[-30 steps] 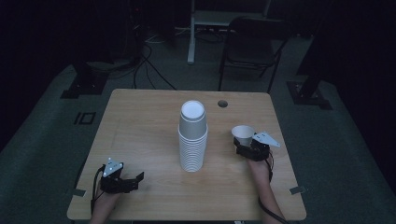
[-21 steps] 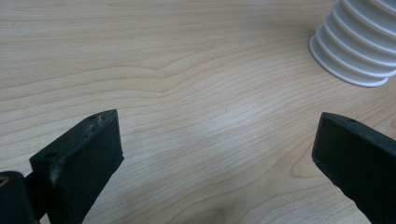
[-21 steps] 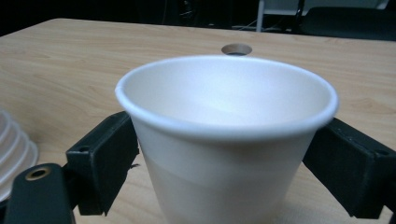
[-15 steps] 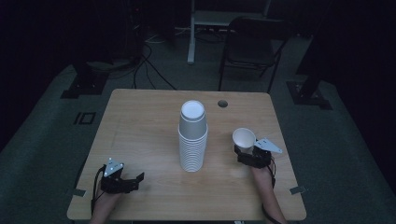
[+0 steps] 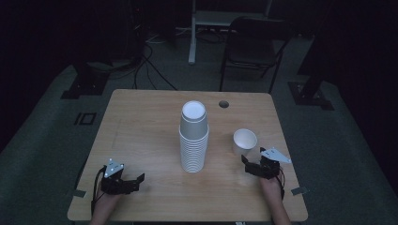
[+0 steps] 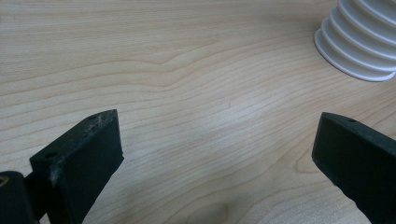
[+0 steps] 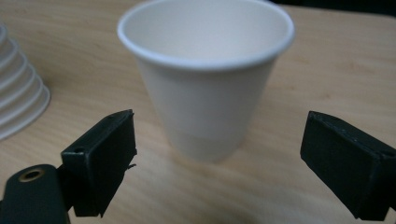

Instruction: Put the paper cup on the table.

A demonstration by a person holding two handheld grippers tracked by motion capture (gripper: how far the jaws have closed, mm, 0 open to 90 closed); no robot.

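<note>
Plain white single paper cup (image 7: pixel 206 79); white ribbed stack of upturned paper cups (image 5: pixel 193 137); pale wooden table (image 5: pixel 141 126) with wavy tan grain; matte black gripper jaws.

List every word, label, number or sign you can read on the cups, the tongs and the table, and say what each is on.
None can be read.
Single cup: plain white, no print.
Cup stack: plain white.
Left tongs and right tongs: bare black jaws, both open.
Table: wood grain, no markings.

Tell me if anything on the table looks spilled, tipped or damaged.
Nothing stands out. The single cup stands upright, apart from the upside-down cup stack, ahead of the open right gripper. The table looks dry.
</note>
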